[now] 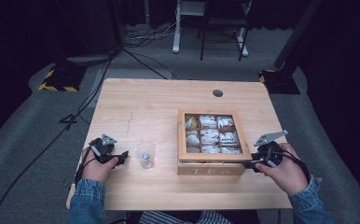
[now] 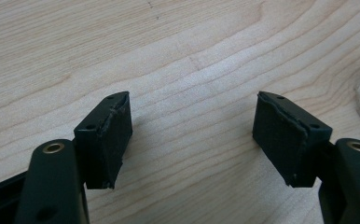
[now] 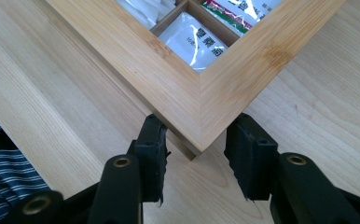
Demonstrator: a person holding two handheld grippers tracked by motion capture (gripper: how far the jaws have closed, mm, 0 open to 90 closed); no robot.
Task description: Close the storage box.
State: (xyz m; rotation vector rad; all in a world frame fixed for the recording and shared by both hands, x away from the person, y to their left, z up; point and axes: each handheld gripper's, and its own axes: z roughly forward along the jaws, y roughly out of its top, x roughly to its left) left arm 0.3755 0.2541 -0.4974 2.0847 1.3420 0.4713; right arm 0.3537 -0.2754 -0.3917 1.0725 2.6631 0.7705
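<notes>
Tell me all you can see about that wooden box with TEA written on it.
The tea box is square, of pale wood that looks like bamboo, with TEA on its front wall. A framed lid with a clear pane lies shut over nine compartments holding white packets. It sits flat on the table's right half, with a small clear cup to its left. The right gripper straddles its near right corner, its fingers at or nearly touching the lid's edges.

Tea box (image 1: 214,161) on table (image 1: 136,100), near-right corner between jaws of right gripper (image 3: 194,154). Tea packets (image 1: 209,135) in compartments. Cup (image 1: 145,154) just right of left gripper (image 1: 122,156), left of box.
</notes>
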